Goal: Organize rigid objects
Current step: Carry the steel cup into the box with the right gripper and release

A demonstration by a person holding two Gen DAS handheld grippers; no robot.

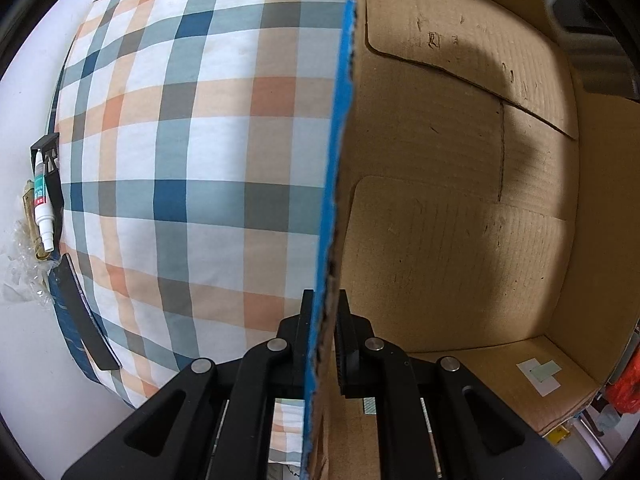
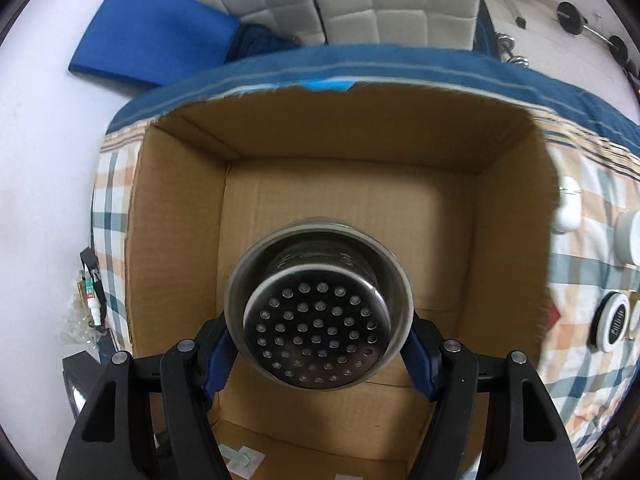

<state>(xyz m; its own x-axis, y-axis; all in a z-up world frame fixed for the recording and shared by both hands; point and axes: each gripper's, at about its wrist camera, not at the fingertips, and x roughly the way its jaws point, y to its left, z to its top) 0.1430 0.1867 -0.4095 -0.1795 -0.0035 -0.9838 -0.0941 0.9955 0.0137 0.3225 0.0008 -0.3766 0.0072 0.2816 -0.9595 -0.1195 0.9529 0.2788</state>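
Observation:
My left gripper (image 1: 325, 316) is shut on the blue-taped wall of a cardboard box (image 1: 338, 168), one finger outside, one inside. The box (image 2: 180, 208) stands open on a checked bed cover (image 1: 180, 152), and its floor shows bare. My right gripper (image 2: 318, 344) is shut on a steel strainer cup (image 2: 318, 320) with a perforated bottom facing the camera. It holds the cup above the box opening.
A white glue tube (image 1: 42, 204) and black pieces lie at the cover's left edge; the tube also shows in the right wrist view (image 2: 93, 300). A white case (image 2: 568, 208), a white jar (image 2: 630, 236) and a round black-and-white item (image 2: 614, 320) lie right of the box. A blue pad (image 2: 152, 32) lies behind.

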